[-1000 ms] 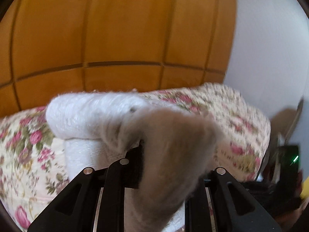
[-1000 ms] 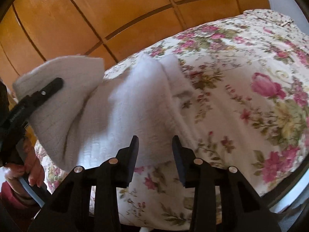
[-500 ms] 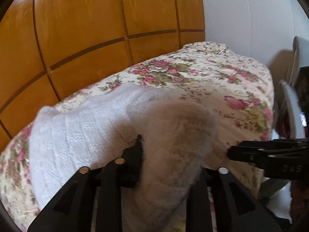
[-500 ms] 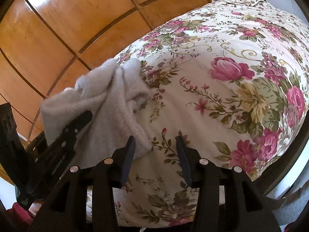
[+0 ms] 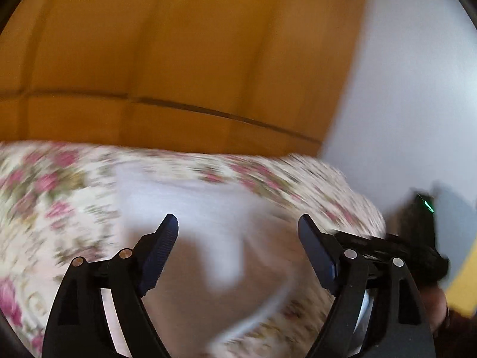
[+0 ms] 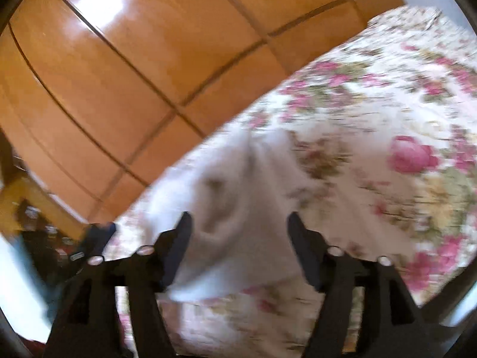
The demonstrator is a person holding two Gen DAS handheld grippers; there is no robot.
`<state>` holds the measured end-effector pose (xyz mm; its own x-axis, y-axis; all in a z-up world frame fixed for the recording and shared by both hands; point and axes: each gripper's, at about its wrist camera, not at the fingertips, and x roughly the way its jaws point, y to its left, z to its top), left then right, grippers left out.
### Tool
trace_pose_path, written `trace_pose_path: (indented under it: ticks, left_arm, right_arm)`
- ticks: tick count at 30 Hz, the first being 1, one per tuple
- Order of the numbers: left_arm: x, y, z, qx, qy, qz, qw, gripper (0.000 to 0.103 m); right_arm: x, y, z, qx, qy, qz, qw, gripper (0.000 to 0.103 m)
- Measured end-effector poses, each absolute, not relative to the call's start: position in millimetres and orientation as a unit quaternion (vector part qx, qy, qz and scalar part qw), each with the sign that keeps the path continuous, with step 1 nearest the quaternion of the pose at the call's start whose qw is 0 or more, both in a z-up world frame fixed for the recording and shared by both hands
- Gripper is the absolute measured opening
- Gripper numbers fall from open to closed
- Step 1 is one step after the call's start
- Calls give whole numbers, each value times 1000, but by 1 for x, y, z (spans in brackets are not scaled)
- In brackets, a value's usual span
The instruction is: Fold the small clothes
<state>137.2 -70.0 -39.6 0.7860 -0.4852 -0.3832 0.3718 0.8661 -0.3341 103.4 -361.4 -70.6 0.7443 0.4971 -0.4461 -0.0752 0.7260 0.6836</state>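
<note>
Garment work is partway: my left tongs [image 5: 238,223] and right tongs [image 6: 238,220] have just been opening, nothing pinched, and the fluffy white knitted garment [image 6: 235,205] lies bunched on the floral-quilted bed [image 6: 387,113]; I judge squaring remains.

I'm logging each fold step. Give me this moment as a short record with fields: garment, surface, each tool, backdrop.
garment: white knit garment lying bunched on the bed
surface: floral bedspread
left tool: jaws just opened wide, garment below, not gripped
right tool: jaws just opened wide, nothing pinched
backdrop: wooden panelled wall
image quality: both views motion-blurred
</note>
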Motion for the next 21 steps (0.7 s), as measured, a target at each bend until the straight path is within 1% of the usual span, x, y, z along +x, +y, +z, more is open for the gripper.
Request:
trace_pose_path:
  ticks: [4, 5, 8, 9, 10, 11, 13, 14, 17, 21]
  left_arm:
    - [174, -18, -61, -214, 291, -136, 922, 81]
    - [182, -11, -67, -226, 302, -128, 917, 81]
    - [200, -7, -87, -216, 351, -131, 901, 81]
    - [206, -12, -95, -208, 370, -142, 894, 82]
    - [206, -13, -99, -208, 372, -147, 892, 82]
    - [206, -15, -101, -210, 371, -152, 892, 82]
    - [211, -19, -106, -201, 378, -160, 890, 83]
    - [214, -22, -108, -198, 380, -162, 889, 83]
    - [213, -24, -107, -193, 381, -165, 889, 83]
    - [208, -45, -99, -134, 373, -176, 901, 83]
  right_arm:
    - [138, -344, -70, 377, 345, 216, 832, 81]
    - [144, -341, -71, 378, 352, 220, 828, 81]
    - [173, -332, -83, 372, 386, 207, 818, 81]
    - [181, -331, -89, 375, 396, 204, 813, 77]
    - [190, -327, -95, 378, 409, 199, 806, 74]
    - [196, -324, -100, 380, 415, 198, 802, 68]
    - [204, -319, -108, 381, 424, 192, 799, 45]
    - [207, -316, -111, 382, 426, 191, 798, 24]
    - [204, -314, -105, 382, 404, 196, 808, 20]
    - [189, -328, -79, 354, 359, 196, 841, 19]
